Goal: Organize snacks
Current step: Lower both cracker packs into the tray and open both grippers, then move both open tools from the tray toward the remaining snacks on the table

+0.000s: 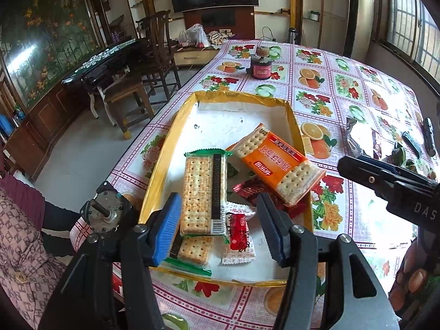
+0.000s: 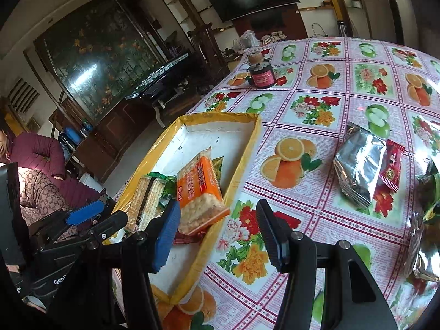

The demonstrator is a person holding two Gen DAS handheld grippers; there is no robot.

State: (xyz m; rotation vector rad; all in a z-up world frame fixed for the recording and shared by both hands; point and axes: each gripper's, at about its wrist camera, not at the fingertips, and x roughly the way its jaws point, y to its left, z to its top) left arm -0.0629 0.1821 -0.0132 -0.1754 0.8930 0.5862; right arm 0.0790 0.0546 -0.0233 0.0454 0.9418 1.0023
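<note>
A yellow-rimmed white tray (image 1: 242,96) (image 2: 220,117) on the flowered tablecloth holds a green cracker packet (image 1: 205,195) (image 2: 145,203), a second one under it (image 1: 192,250), an orange cracker packet (image 1: 277,162) (image 2: 200,187) leaning on the right rim, and small red sweets (image 1: 238,231). My left gripper (image 1: 220,231) hovers open over the green packet, its pads clear of it. My right gripper (image 2: 220,233) is open and empty above the tray's right rim. A silver packet (image 2: 357,165) and a small red packet (image 2: 392,165) lie on the cloth to the right.
A dark jar (image 1: 261,67) (image 2: 260,74) stands at the far side of the table. A metal motor-like part (image 1: 103,211) sits at the left table edge. More packets (image 2: 423,250) lie at the right edge. A seated person (image 2: 35,159) is on the left.
</note>
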